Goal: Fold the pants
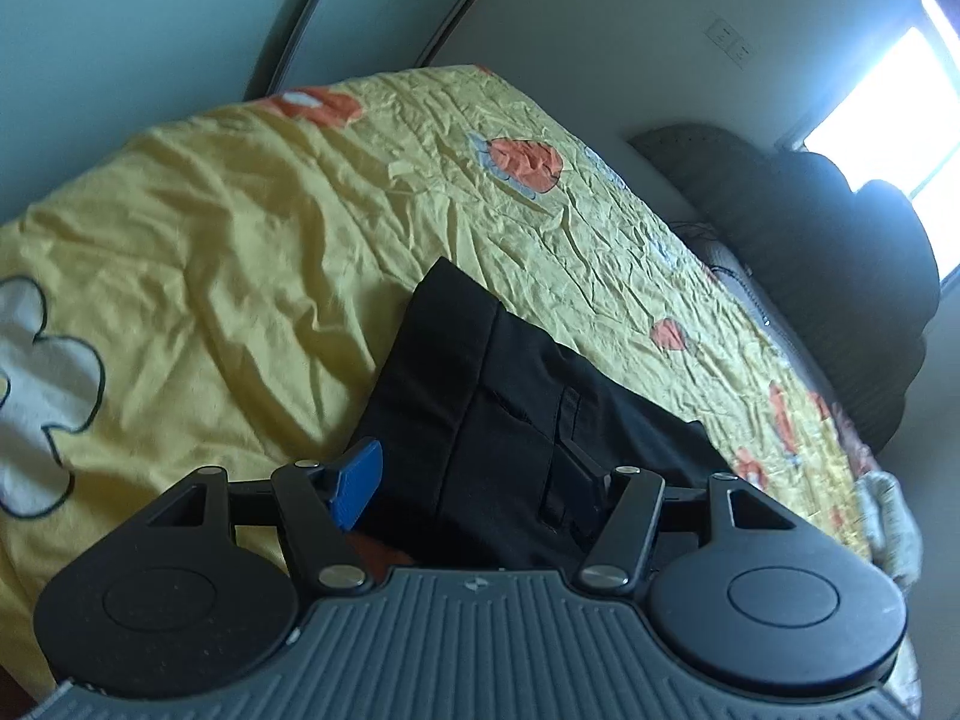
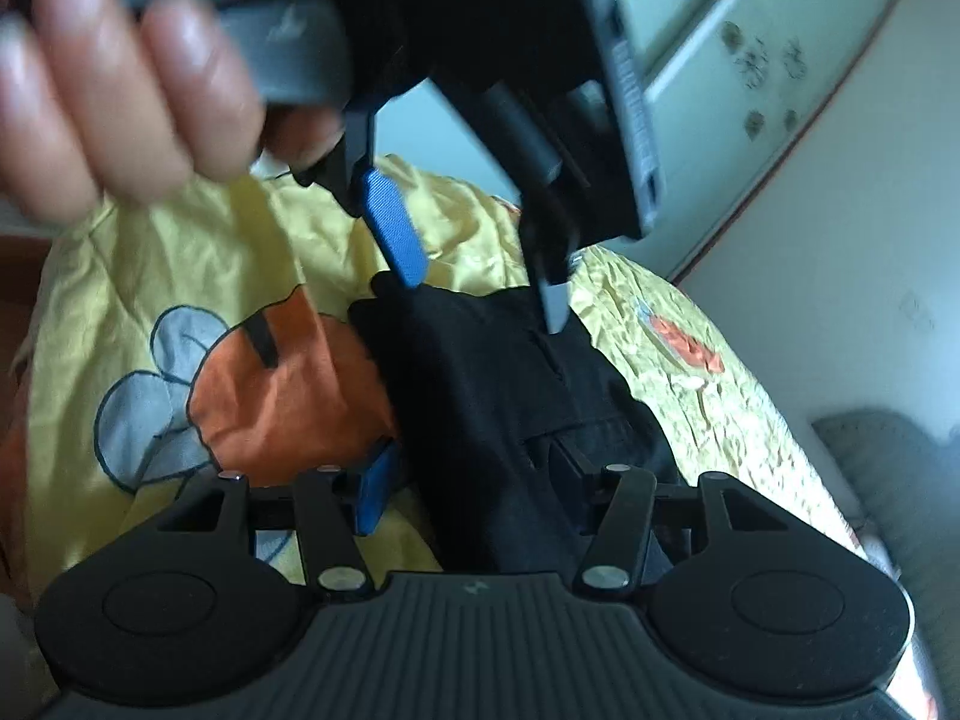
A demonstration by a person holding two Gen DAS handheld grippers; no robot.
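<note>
Black pants (image 1: 516, 420) lie folded into a compact bundle on a yellow bedspread (image 1: 240, 252). My left gripper (image 1: 474, 480) is open, its blue pad (image 1: 360, 480) at the bundle's left edge and its other finger over the cloth. In the right wrist view the pants (image 2: 480, 408) lie straight ahead. My right gripper (image 2: 474, 480) is open, its blue pad (image 2: 375, 492) left of the cloth. The left gripper (image 2: 480, 288) comes down from above in a hand (image 2: 120, 84), jaws spread, tips touching the pants' far end.
The bedspread (image 2: 150, 276) has orange and white cartoon prints. A dark cushioned heap (image 1: 840, 276) lies by the bright window (image 1: 900, 120) past the bed's far end. A pale wall (image 1: 600, 12) and a cupboard (image 2: 750, 60) stand behind the bed.
</note>
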